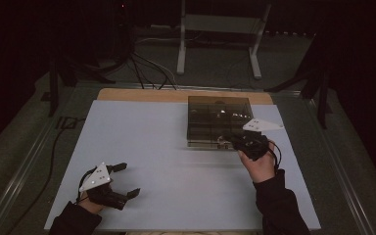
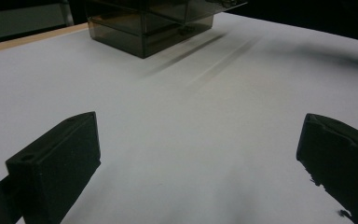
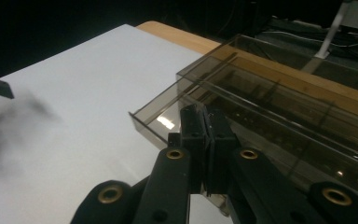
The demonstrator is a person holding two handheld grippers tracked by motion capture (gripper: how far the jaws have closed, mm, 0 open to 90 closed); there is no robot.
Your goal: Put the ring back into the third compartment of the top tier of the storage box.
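Jaws of the right gripper (image 3: 204,140) are pressed flat together, and I judge them pinched on the front lip of a drawer (image 3: 168,116) that stands partly pulled out of a smoky see-through plastic box (image 1: 219,120); the lip itself is hidden behind the pads, so the hold is a reading, not a certainty. Just beyond the jaws the drawer's thin wall and floor show a bright glint, which suggests hard, glossy, slippery plastic, stiff but thin enough to crack or flex if squeezed at a corner. Best purchase looks to be the middle of the front edge, pulled straight along the drawer's run so it does not skew and jam. Being light, the box could slide on the smooth white table (image 1: 176,166) unless the pull stays gentle or the other hand steadies it. Further out, well apart from the box and toward the person's near left, the left gripper (image 1: 126,179) rests low over the table with its jaws spread wide and nothing between them.
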